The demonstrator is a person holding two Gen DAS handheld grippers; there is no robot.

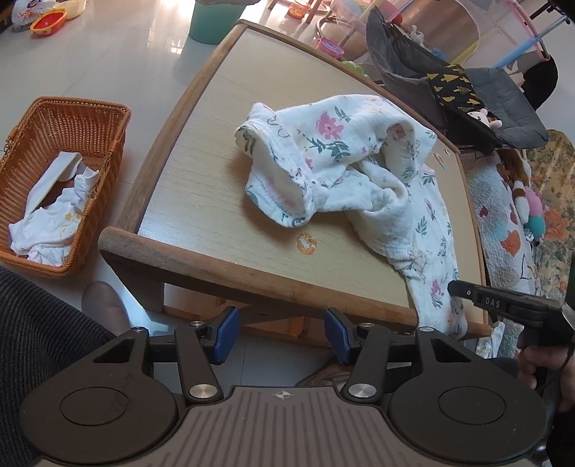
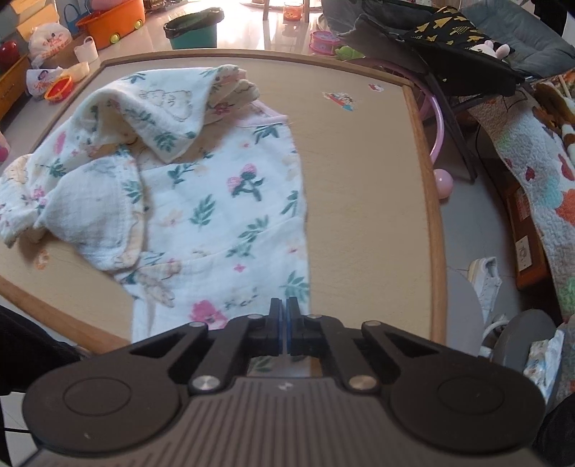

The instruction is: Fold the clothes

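Grippers differed: we found the left gripper wide open, empty, short of the wooden-rimmed table; the right gripper pinched the white floral garment's overhanging near edge.

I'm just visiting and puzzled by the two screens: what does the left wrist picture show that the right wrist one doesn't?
Only the left wrist view: a wicker basket of white clothes on the floor, and its open left tool. Only the right wrist view: an orange tub and the shut right tool at the garment's hem. Both: the floral garment crumpled on the wooden table.
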